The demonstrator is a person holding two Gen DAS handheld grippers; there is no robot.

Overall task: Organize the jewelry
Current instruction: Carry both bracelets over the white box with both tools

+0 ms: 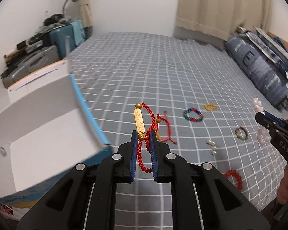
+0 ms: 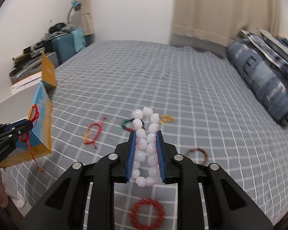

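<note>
My left gripper (image 1: 143,134) is shut on a red braided cord bracelet with a gold bar (image 1: 139,122), held above the bed, just right of the open white-lined box (image 1: 48,134). It also shows in the right wrist view (image 2: 29,125), beside the box (image 2: 42,118). My right gripper (image 2: 145,134) is shut on a pink-white bead bracelet (image 2: 146,143), lifted over the bed; it also shows in the left wrist view (image 1: 259,117). Other jewelry lies on the grid sheet: a red cord bracelet (image 2: 93,133), a multicolour bead ring (image 1: 193,115), a gold piece (image 1: 210,106), a brown bead bracelet (image 1: 241,133), a pearl piece (image 1: 212,146), a red bead bracelet (image 2: 146,212).
The grey grid bedsheet (image 1: 144,72) stretches to the far wall. A blue patterned pillow (image 1: 259,71) lies at the right. Suitcases and clutter (image 1: 38,44) stand at the left behind the box. Curtains (image 1: 220,7) hang at the back.
</note>
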